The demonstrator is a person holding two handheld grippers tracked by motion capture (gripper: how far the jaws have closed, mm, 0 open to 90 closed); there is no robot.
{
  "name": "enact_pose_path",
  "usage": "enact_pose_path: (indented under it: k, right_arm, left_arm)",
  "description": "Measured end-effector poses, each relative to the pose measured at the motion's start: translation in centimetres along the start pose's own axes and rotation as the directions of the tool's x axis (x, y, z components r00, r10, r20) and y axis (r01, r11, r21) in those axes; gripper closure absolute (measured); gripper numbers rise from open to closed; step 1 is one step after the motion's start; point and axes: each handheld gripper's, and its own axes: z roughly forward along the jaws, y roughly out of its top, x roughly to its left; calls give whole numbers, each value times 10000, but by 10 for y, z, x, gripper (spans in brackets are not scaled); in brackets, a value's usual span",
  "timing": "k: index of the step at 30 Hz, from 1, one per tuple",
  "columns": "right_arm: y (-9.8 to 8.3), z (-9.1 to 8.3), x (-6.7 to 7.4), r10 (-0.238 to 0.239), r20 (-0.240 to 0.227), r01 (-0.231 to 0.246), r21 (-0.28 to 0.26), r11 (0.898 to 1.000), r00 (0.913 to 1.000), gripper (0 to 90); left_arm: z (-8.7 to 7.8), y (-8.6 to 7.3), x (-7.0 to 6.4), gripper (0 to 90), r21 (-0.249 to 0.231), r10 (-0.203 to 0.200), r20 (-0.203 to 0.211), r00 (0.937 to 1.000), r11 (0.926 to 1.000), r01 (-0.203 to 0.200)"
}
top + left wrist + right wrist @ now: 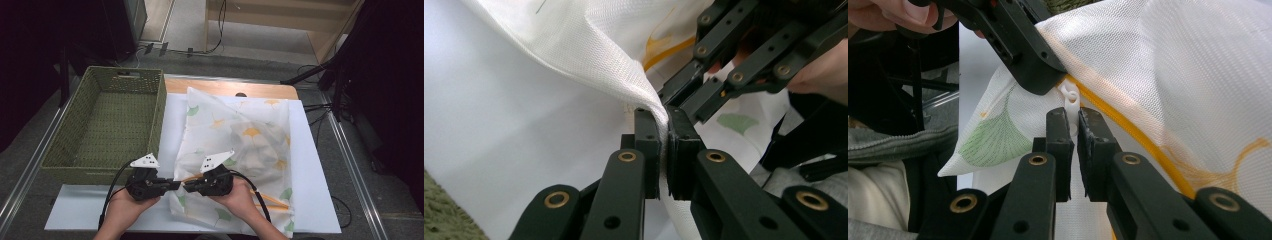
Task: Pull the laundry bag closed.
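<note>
White mesh bag (240,150) with ginkgo-leaf print and an orange zipper (1128,131) lay on a white sheet (312,200) covering the bench, right of centre, its near end close to the bench's front edge. The bag looked stuffed, contents hard to make out through the mesh. Green woven basket (70,135) sat along the bench's left edge, just beside the bag, its front wall near the left gripper. Both hands came in from the front edge, and the two grippers met nose to nose at the bag's near-left corner. Left gripper (170,185) pointed right; in the left gripper view its jaws were closed on a fold of the mesh fabric (624,70), the cloth pinched between the pads and pulled up into a ridge. Right gripper (189,187) pointed left; in the right gripper view its jaws stood nearly together, clamped on the small white zipper pull (1070,95) at the end of the orange zipper, with the pull's top poking out above the pads. The left gripper's jaw tip sat just above that pull, touching the bag edge. A green leaf print (993,140) showed on the bag corner left of the right jaws. Left hand (127,205) and right hand (235,197) wrapped the gripper bodies, and black cables (112,187) trailed back toward the front edge. A grey sleeve showed in both gripper views.
</note>
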Motion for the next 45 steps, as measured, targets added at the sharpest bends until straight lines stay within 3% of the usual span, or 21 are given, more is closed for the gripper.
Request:
enact_pose_path:
  k: [5,9,14,15,18,27,38,45]
  right_arm:
    - [1,-2,1,-213,147,212,97,9997,9997,847]
    - [2,-4,0,-113,-73,112,-68,9999,9999,847]
    - [2,-6,0,-168,-17,168,-31,9999,9999,844]
    - [3,-7,0,-189,-1,189,26,9998,9998,900]
    - [4,-10,0,-110,-33,111,62,9999,9999,900]
    - [3,-5,4,-370,83,370,60,9993,9993,898]
    - [2,2,1,-152,-204,150,-123,9998,9997,866]
    - [2,4,4,24,-71,-25,-159,9999,10000,900]
  left_arm:
    - [-1,0,0,864,-81,-105,168,9998,9999,106]
    - [-2,0,0,864,-112,-45,207,9998,9999,48]
    - [-1,-1,1,863,5,-5,89,10000,10000,5]
    - [-1,-2,1,864,46,16,-66,10000,10000,-16]
    - [-2,-2,4,864,-87,-201,229,9995,9998,203]
    - [-5,-1,-1,863,-223,6,268,9996,9998,0]
    - [-3,-1,-3,863,-182,84,392,9992,9998,-77]
    - [-4,-1,-3,863,-130,149,197,9997,9998,-146]
